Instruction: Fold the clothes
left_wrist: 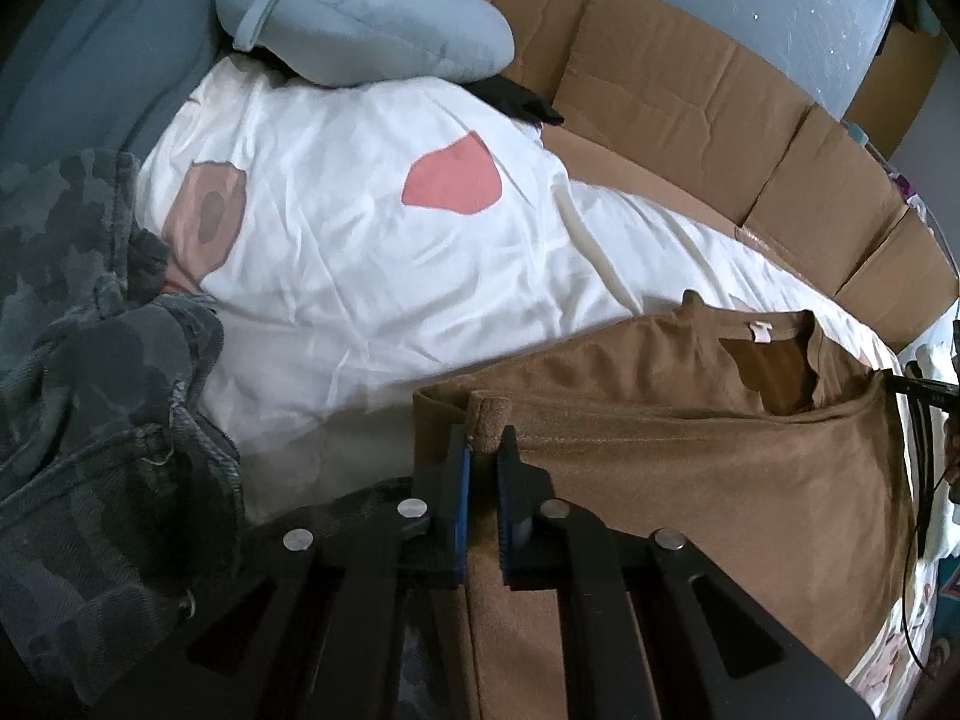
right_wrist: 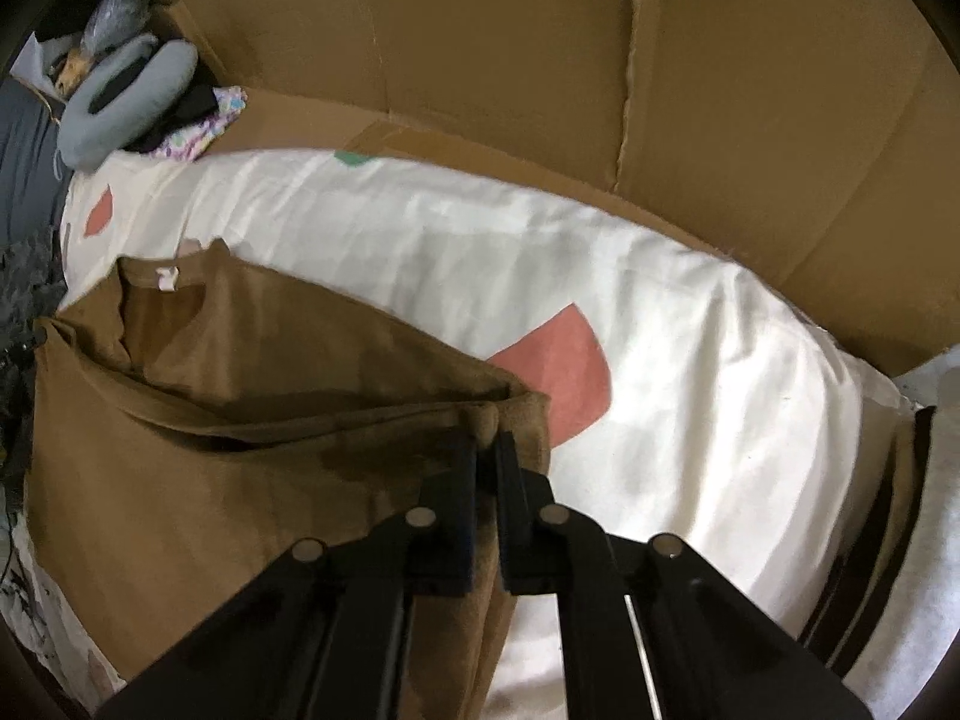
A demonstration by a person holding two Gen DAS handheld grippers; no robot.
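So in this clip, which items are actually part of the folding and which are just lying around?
In the job:
- brown shirt, both corners pinched
- left gripper
- right gripper
- white patterned sheet it lies on

Lying about:
- camouflage garment
- grey-blue neck pillow
- cardboard
- dark cloth under the pillow
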